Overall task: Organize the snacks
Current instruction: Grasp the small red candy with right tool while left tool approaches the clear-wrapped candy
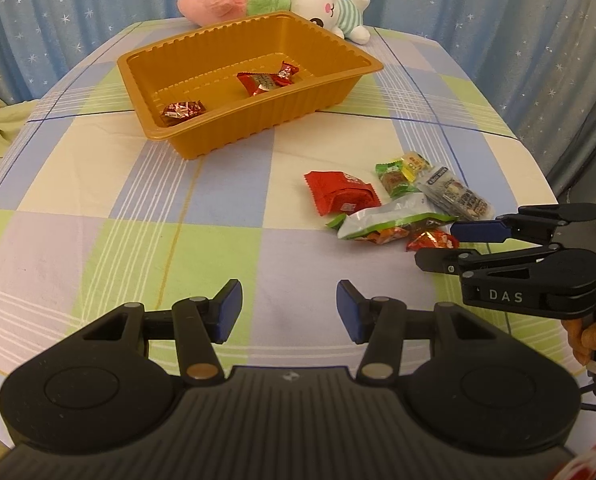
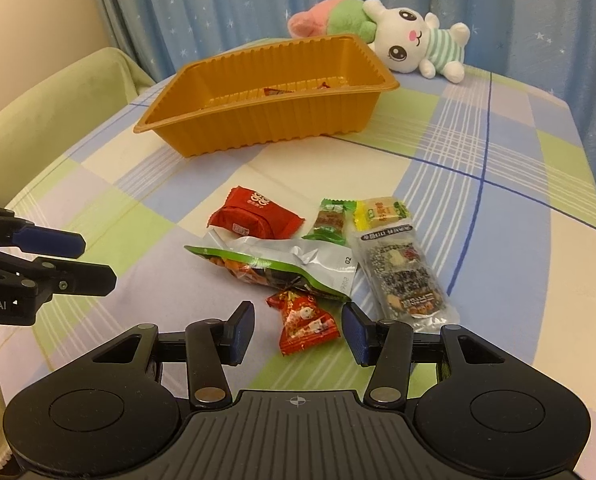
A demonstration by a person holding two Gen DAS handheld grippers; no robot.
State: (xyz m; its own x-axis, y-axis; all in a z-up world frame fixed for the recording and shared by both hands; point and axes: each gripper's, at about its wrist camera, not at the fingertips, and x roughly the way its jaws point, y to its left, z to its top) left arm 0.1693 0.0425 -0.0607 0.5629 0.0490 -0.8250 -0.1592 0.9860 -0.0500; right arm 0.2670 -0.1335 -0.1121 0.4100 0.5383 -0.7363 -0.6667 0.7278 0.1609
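From my left gripper [image 1: 289,312], jaws apart over bare checked tablecloth [image 1: 98,240] and holding nothing, the gold tray [image 1: 258,128] sits at about eleven o'clock, with two red candies already inside, and the loose snack pile lies at two o'clock, well apart from it. My right gripper [image 2: 298,330] is clearly the nearer one: the small red candy [image 2: 306,326] lies between its blue pads [image 2: 242,330] at twelve o'clock, its long axis running roughly along the fingers, tilted slightly toward eleven. The jaws stand partly open; neither pad seems to press the wrapper yet. Beyond it, the green-and-silver pouch [image 2: 290,264] lies crosswise, touching the candy's far end, so I judge closing should pinch the candy alone.
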